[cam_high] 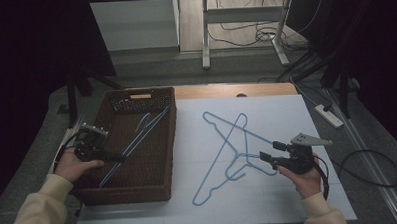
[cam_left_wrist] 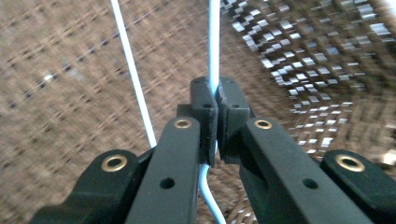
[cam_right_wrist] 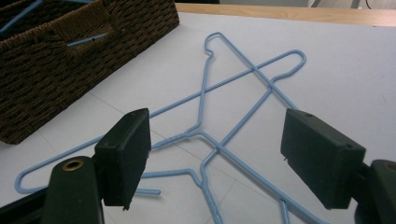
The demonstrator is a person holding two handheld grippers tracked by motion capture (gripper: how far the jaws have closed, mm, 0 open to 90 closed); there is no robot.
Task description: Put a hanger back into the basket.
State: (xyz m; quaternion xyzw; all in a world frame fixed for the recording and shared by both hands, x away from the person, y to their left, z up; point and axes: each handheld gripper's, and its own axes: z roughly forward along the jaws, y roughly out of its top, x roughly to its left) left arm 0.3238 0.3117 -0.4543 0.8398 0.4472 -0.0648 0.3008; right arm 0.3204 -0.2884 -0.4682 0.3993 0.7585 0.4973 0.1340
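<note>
Hangers: one [cam_high: 137, 136] in basket [cam_high: 154, 188], apparently two [cam_high: 228, 151] on table [cam_high: 299, 198].

Your left hand-held gripper [cam_left_wrist: 215, 100] is matt black plastic with small brass-coloured inserts, and its pads pinch a thin, smooth, light-blue coated wire hanger [cam_left_wrist: 214, 42]. Around it you see the basket [cam_high: 158, 148], dark brown woven wicker, rough and ribbed. Your right hand-held gripper [cam_right_wrist: 215, 158] has the same dull black plastic, with flat, faintly textured pads. The two crossed hangers [cam_right_wrist: 243, 79] look slightly glossy. The counter [cam_high: 286, 114] wears a smooth, matt white sheet, with a pale wood edge.
</note>
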